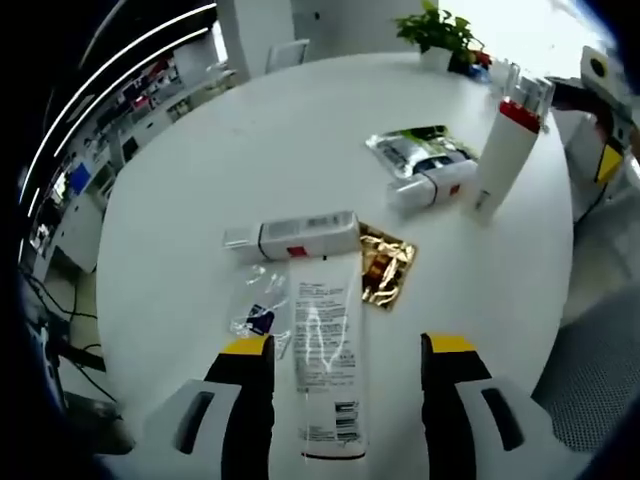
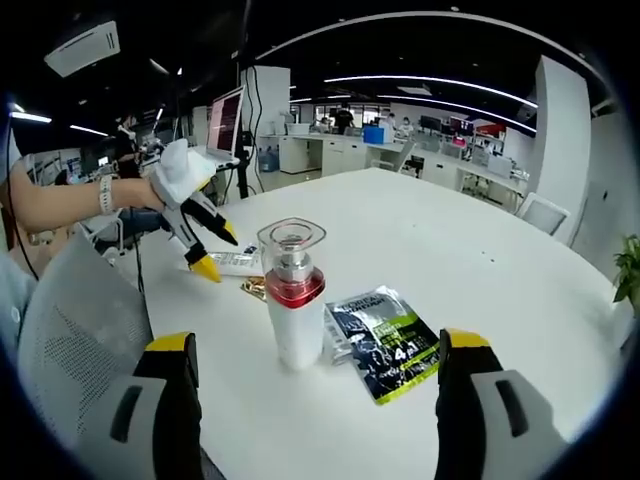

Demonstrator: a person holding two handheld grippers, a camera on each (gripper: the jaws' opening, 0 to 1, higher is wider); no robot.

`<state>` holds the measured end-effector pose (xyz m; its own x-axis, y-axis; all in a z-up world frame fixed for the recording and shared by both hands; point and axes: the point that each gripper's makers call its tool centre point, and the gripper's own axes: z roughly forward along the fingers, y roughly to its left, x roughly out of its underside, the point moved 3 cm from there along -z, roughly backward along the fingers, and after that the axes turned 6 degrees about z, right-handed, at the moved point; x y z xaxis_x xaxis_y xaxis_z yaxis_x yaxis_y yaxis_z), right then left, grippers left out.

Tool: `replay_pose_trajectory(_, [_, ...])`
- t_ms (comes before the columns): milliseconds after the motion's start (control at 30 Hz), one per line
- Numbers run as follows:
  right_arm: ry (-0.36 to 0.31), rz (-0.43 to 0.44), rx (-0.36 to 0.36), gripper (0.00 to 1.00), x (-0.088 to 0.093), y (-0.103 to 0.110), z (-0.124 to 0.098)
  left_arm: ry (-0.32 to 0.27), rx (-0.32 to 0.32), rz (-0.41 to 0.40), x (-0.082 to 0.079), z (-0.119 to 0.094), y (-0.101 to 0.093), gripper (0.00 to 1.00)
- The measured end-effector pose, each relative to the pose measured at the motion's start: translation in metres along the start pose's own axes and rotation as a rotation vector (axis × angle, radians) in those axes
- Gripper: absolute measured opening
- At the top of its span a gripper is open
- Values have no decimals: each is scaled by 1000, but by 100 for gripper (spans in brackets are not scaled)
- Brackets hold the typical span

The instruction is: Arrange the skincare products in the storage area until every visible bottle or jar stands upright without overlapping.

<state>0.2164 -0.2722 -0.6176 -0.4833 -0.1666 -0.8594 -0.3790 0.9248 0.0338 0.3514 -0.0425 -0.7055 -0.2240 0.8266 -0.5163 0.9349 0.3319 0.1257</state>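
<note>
My left gripper (image 1: 348, 345) is open, low over a white tube (image 1: 325, 350) that lies flat between its jaws. Beyond the tube a white bottle (image 1: 300, 235) lies on its side, with a gold sachet (image 1: 385, 268) to its right. A tall white bottle (image 1: 508, 145) with a red band and clear cap stands upright farther right. Beside it lie a small white bottle (image 1: 430, 187) and a green-black sachet (image 1: 420, 150). My right gripper (image 2: 317, 340) is open, and the tall bottle (image 2: 293, 300) stands just ahead of its jaws, untouched. A hand holds the left gripper (image 2: 216, 250) above the lying bottle (image 2: 235, 262).
The round white table (image 1: 200, 150) has a crumpled clear plastic packet (image 1: 258, 305) left of the tube. A potted plant (image 1: 440, 30) stands at the far edge. The green-black sachet (image 2: 385, 340) lies right of the tall bottle. Office desks and chairs surround the table.
</note>
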Motion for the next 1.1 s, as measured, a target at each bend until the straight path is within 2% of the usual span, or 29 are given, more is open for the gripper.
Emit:
replay_pose_trajectory(367, [13, 13, 6, 100, 6, 1, -3, 66, 9, 10, 3, 10, 1, 42])
replay_pose_trajectory(567, [16, 17, 9, 100, 6, 0, -6, 73, 15, 4, 6, 15, 1, 38])
replay_pose_trajectory(700, [14, 20, 0, 100, 5, 3, -5, 67, 27, 2, 5, 15, 1, 37])
replay_pose_trajectory(833, [18, 26, -5, 100, 4, 3, 0, 49, 43, -23, 4, 17, -1, 31])
replay_pose_trajectory(967, [-1, 23, -19, 99, 0, 8, 0, 45, 32, 8, 4, 16, -2, 30])
replay_pose_trajectory(1100, [25, -13, -20, 99, 4, 14, 2, 48, 24, -4, 4, 16, -2, 29])
